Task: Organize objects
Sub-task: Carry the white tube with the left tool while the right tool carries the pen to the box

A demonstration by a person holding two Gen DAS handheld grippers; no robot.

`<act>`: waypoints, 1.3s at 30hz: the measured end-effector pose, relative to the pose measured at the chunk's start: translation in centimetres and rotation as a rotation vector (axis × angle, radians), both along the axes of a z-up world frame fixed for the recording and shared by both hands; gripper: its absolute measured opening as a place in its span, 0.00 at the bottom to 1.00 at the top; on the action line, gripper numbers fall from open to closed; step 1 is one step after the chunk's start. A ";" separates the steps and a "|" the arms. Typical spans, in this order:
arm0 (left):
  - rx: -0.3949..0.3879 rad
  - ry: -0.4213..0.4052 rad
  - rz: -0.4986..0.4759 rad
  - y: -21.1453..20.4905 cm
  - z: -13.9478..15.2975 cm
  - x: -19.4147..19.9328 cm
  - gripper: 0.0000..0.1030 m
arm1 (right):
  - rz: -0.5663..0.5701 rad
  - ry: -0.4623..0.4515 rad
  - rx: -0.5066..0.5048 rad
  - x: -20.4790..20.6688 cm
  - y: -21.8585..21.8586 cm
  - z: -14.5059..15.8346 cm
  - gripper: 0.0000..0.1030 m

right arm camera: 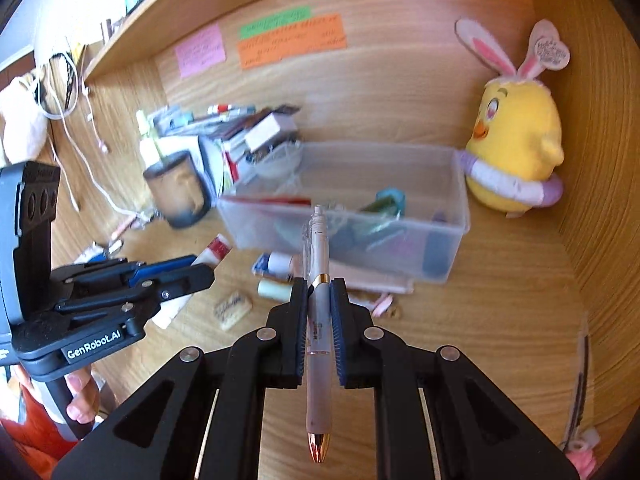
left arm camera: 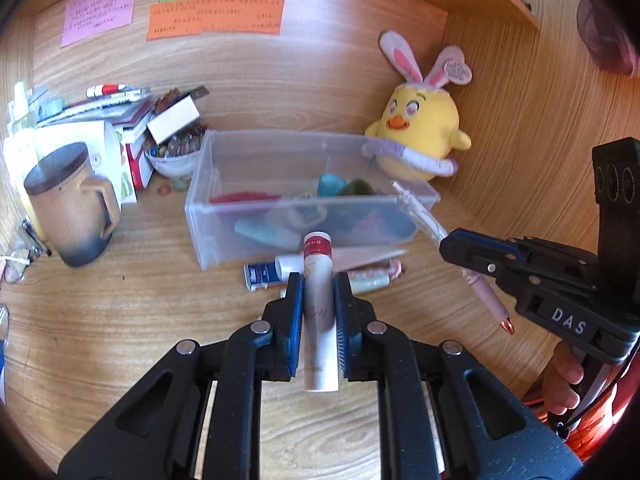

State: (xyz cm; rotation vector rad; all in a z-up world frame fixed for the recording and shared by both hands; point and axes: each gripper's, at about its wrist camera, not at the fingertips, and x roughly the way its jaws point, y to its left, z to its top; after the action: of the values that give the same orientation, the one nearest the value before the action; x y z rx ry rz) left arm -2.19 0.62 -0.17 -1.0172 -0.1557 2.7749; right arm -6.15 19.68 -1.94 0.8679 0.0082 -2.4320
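A: What has the left gripper (left arm camera: 318, 300) got?

B: It is clenched on a white tube (left arm camera: 319, 312) with a red band near its far end. The pads press on both sides of the tube's middle. Its long axis runs along the fingers: the red-banded end points forward, past the fingertips, toward the clear plastic bin (left arm camera: 304, 196), and the plain white end points back toward the camera.

A: And the right gripper (right arm camera: 319, 300)?

B: Grasping a pale pink pen (right arm camera: 318, 320). The pen also lies along the fingers, clamped at about its middle. The copper tip points back toward the camera, and the clear clicker end sticks out ahead of the fingertips, toward the bin.

A: Where does the bin sit from each tool?

B: Straight ahead of the left gripper and below it, on the wooden desk (left arm camera: 120, 320). From the right gripper it is ahead too. Several small things lie inside it, too blurred to name.

A: Anything between the grippers and the bin?

B: A few small tubes (left arm camera: 272, 272) lie on the desk just ahead of the left fingertips, in front of the bin's near wall. A small beige eraser (right arm camera: 234, 310) lies ahead and left of the right gripper.

A: What else is around?

B: A brown mug (left arm camera: 74, 208) ahead and far left of the left gripper, and a yellow plush chick (left arm camera: 420, 128) with bunny ears behind the bin's right end.
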 end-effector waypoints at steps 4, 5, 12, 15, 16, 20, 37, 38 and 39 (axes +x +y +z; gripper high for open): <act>-0.003 0.026 0.009 0.0 1.0 -0.6 0.14 | -0.029 0.033 -0.024 -1.2 0.6 1.3 0.10; -0.003 0.033 0.011 0.1 1.2 -0.7 0.14 | -0.036 0.039 -0.027 -1.6 0.8 1.5 0.10; -0.011 0.072 0.017 0.3 2.3 -2.3 0.14 | -0.078 0.058 -0.054 -4.2 1.4 2.7 0.10; -0.013 0.071 0.019 0.4 2.3 -3.5 0.14 | -0.091 0.064 -0.045 -5.4 1.3 3.0 0.10; -0.016 0.069 0.021 0.4 2.3 -3.9 0.14 | -0.092 0.064 -0.043 -5.7 1.2 3.0 0.10; -0.030 0.063 0.024 0.6 2.5 -5.7 0.14 | -0.096 0.067 -0.030 -7.3 0.9 3.2 0.10; -0.015 -0.028 0.016 0.4 1.8 -13.3 0.14 | -0.138 0.015 0.024 -12.8 0.0 1.6 0.10; -0.016 -0.038 0.018 0.3 1.6 -13.7 0.14 | -0.139 0.010 0.030 -13.0 -0.1 1.4 0.10; -0.016 -0.050 0.019 0.2 1.3 -14.2 0.14 | -0.139 0.005 0.034 -13.2 -0.2 1.2 0.10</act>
State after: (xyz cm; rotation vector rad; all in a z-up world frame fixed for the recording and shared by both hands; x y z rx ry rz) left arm -16.35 0.81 1.13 -1.0950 -0.1512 2.7732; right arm -19.34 19.45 -0.78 0.9044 -0.0089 -2.5704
